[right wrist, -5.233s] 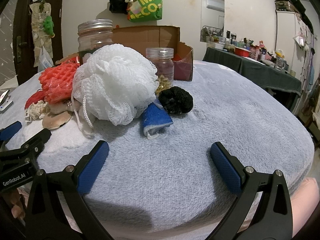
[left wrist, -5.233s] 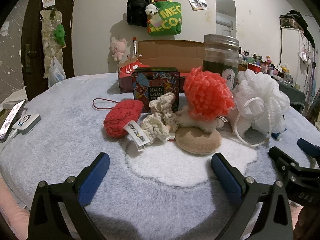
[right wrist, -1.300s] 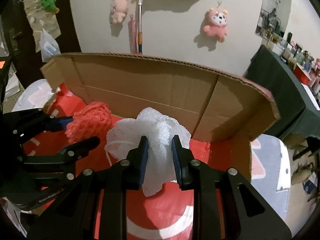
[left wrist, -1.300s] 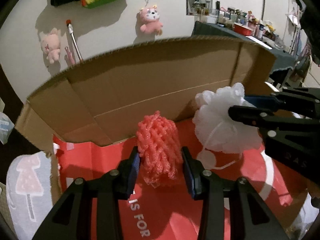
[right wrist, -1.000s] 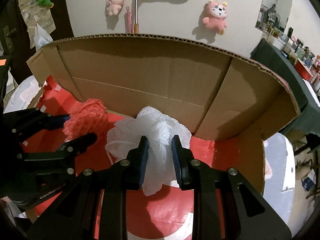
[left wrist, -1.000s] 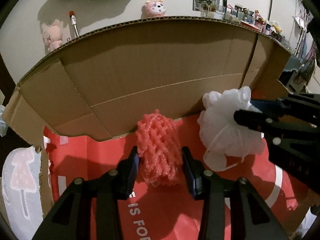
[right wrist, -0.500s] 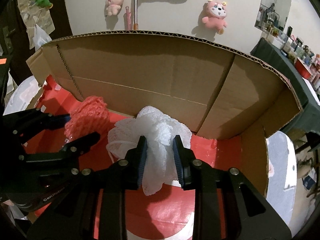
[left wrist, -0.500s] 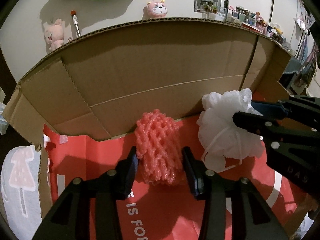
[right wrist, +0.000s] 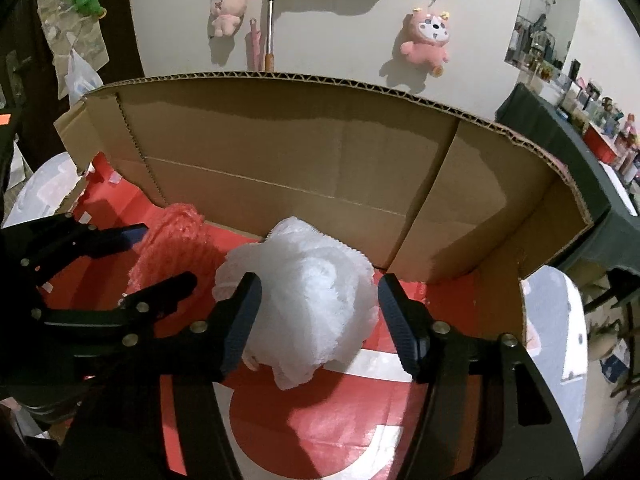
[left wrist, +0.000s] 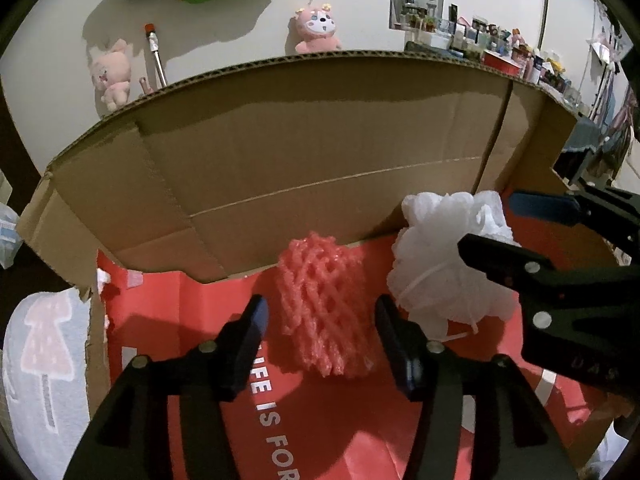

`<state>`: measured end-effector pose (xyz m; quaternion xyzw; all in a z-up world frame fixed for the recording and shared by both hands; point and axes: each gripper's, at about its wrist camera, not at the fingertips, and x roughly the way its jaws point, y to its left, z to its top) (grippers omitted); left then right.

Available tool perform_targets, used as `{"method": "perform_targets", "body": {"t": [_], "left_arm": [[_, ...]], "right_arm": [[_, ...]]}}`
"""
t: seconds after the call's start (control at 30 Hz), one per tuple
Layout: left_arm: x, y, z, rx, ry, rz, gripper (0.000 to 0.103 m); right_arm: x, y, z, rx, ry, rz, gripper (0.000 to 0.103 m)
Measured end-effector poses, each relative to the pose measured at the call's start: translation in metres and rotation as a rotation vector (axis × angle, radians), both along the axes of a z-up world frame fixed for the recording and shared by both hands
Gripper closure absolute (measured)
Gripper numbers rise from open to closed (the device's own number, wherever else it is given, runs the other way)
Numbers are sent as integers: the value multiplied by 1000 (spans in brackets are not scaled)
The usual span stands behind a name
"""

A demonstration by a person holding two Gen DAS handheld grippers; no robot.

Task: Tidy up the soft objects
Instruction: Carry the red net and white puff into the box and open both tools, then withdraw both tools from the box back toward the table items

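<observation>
Left gripper (left wrist: 320,330) jaws opening, pads clear of red foam net (left wrist: 324,308) lying between them on box (left wrist: 320,152) floor. Right gripper (right wrist: 316,312) jaws opening; white bath pouf (right wrist: 304,300) between, released.

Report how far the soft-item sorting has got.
Done: the red foam net and white bath pouf both sit in the cardboard box. In hand: left tongs and right tongs are opening around them, pads off. Left: pull out; nothing else soft shows here.
</observation>
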<state>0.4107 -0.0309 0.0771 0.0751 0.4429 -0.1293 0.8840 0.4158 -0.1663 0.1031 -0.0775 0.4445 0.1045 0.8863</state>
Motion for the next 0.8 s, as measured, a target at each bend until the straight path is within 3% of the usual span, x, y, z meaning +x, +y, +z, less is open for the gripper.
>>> {"method": "perform_targets", "body": {"t": [0.37, 0.5, 0.8], "left_arm": [[-28, 12, 40, -69, -80, 27, 18], [-52, 17, 67, -99, -144, 49, 8], [-128, 32, 126, -158, -276, 77, 2]], "right_arm": [[-19, -9, 29, 26, -51, -24, 35], [-41, -14, 53, 45, -92, -34, 28], [-110, -29, 111, 69, -202, -61, 25]]}}
